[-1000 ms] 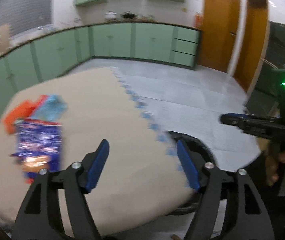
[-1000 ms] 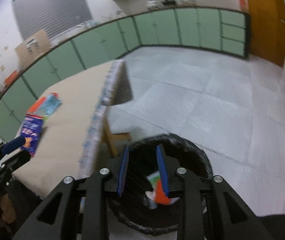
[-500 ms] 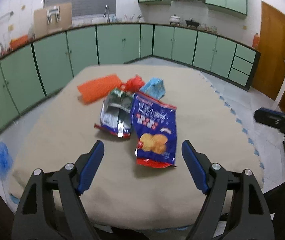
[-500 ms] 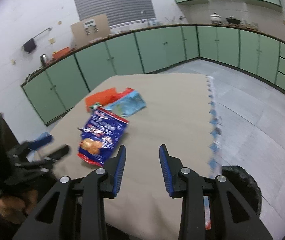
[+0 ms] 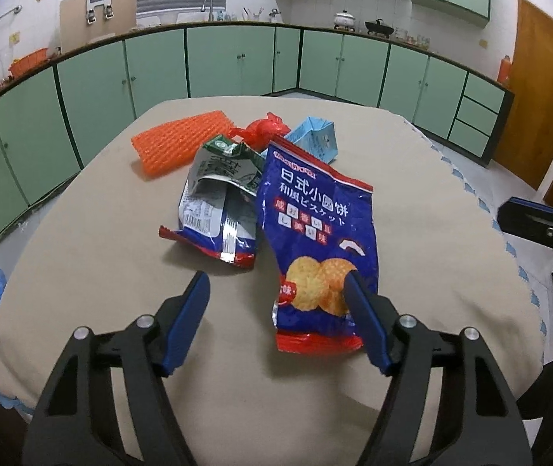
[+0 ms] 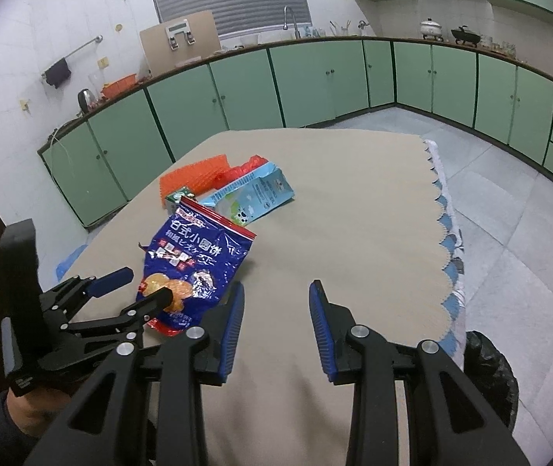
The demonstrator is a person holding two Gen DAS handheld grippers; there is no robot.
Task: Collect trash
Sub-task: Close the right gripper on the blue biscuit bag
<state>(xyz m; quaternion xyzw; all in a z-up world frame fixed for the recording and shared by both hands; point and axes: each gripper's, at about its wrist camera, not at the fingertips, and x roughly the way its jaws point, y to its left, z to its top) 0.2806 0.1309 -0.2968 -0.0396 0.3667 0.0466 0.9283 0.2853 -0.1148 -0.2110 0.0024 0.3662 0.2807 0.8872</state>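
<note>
On a cloth-covered table in a green-cabinet kitchen, litter lies in a loose heap near the middle.

Table: beige cloth with a blue scalloped edge on its right side; cabinets line the walls behind it.

Trash: a blue biscuit bag lies flat, nearest the grippers; a torn silver-and-blue wrapper touches its left edge; an orange mesh sleeve, a knotted red plastic bag and a pale blue carton sit just behind.

Left gripper: fingers spread wide and empty; the jaws have just been closing a little; the lower end of the biscuit bag lies between them, the right fingertip over the bag's printed biscuits, the left one over bare cloth; whether any pad touches the bag, cannot tell.

Right gripper: fingers parted, narrower than the left, nothing between them; it hangs over bare cloth to the right of the biscuit bag.

Bin: a black-lined rim shows beside the table's near right corner.

Person: a hand grips the left tool's handle at lower left of the right wrist view.
</note>
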